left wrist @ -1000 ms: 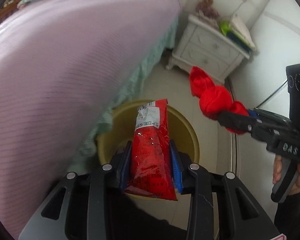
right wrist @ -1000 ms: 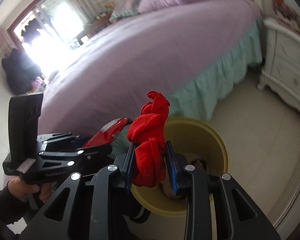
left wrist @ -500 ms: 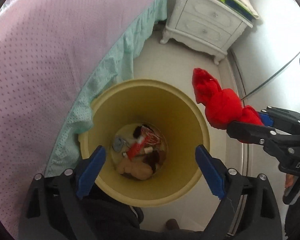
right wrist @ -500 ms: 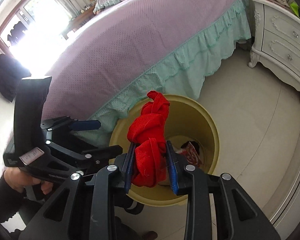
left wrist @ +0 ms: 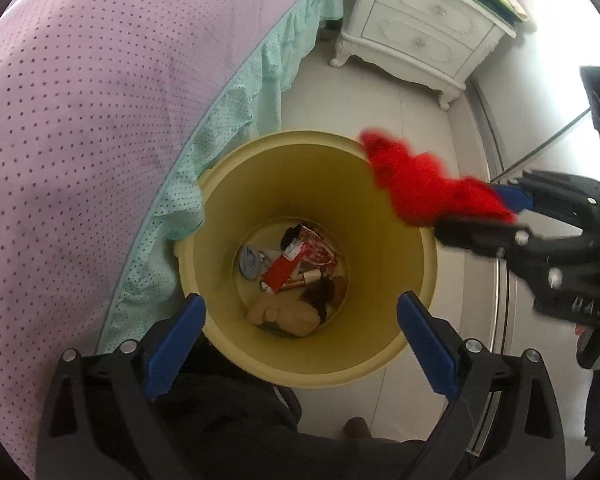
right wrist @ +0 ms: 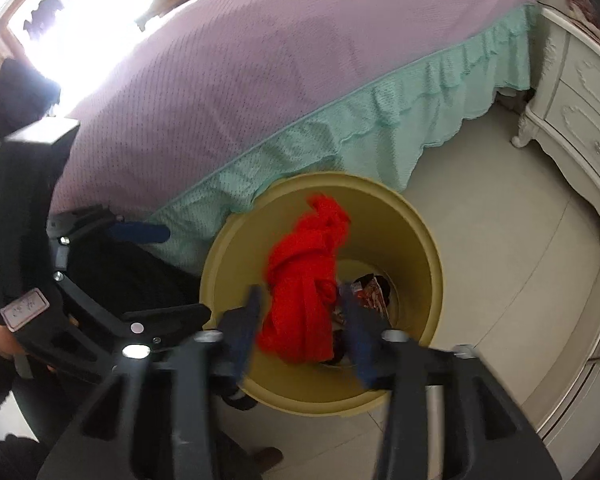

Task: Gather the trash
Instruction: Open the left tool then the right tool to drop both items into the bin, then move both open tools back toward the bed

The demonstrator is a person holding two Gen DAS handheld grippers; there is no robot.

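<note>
Red cloth (right wrist: 304, 292) is the item in hand: a crumpled, twisted bundle held between the fingers of the right gripper (right wrist: 300, 322), which hangs over the mouth of the yellow bin (left wrist: 428, 256). In the right wrist view the fingers look slightly parted around the bundle, and the picture is blurred, so I cannot tell whether they grip it firmly or are letting go. In the left wrist view the cloth (left wrist: 420, 184) sits over the bin's far right rim, not over its centre.

The left gripper (left wrist: 300, 344) hovers above the bin's near side with its fingers spread wide and nothing between them. At the bottom of the bin lie a red wrapper (left wrist: 284, 268), a pale blue scrap, something tan and something dark.

The bin stands on the tiled floor, touching the green frill of the bed (left wrist: 80, 120) on its left; a white nightstand (left wrist: 416, 28) stands far right.

The step appears to be dropping the cloth in. The next move calls for bringing the right gripper a little toward the bin's centre and opening fully, so the cloth falls inside rather than catching on the rim.
</note>
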